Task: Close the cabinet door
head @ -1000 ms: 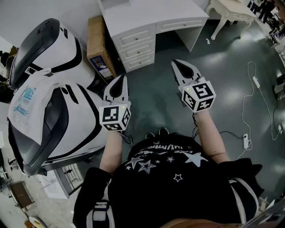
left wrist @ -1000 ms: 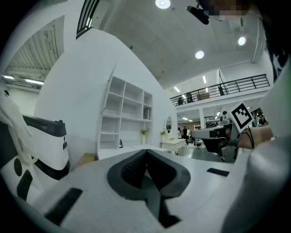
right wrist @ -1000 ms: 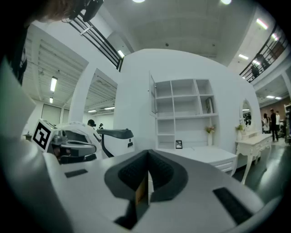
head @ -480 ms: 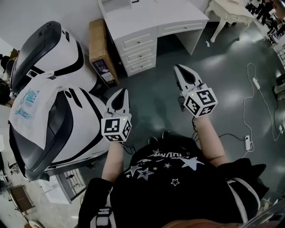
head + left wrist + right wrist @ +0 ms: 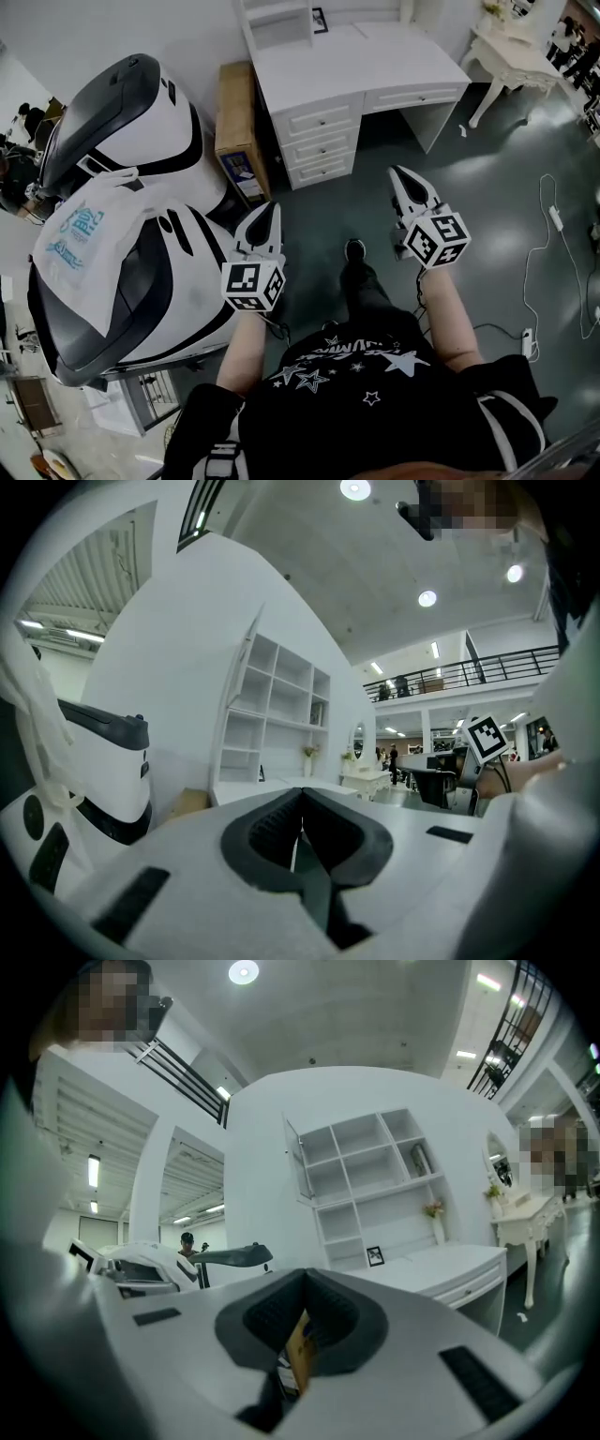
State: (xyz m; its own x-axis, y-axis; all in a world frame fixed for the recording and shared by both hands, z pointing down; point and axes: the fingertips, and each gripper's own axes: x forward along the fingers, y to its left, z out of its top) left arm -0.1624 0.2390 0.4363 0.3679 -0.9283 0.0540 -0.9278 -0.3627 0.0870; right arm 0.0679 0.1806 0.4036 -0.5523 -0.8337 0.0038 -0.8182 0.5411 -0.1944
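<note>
A white shelf cabinet (image 5: 367,1183) stands on the white desk (image 5: 356,66) against the far wall. Its thin door (image 5: 301,1168) stands open at the cabinet's upper left, seen edge-on. The left gripper view shows the same cabinet (image 5: 277,714) from the side. My left gripper (image 5: 266,212) is shut and empty, held level over the floor short of the desk's drawers (image 5: 319,142). To its right my right gripper (image 5: 401,176) is also shut and holds nothing. Both point toward the desk, well apart from the cabinet.
Two large white-and-black machines (image 5: 131,112) (image 5: 141,291) fill the left side, with a plastic bag (image 5: 77,236) draped on them. A cardboard box (image 5: 239,122) leans beside the desk. A small white table (image 5: 511,56) and floor cables (image 5: 553,216) are at the right.
The person has stepped forward: a foot now shows between the grippers, and the desk and cardboard box sit lower and nearer in the head view. Both grippers stay shut.
</note>
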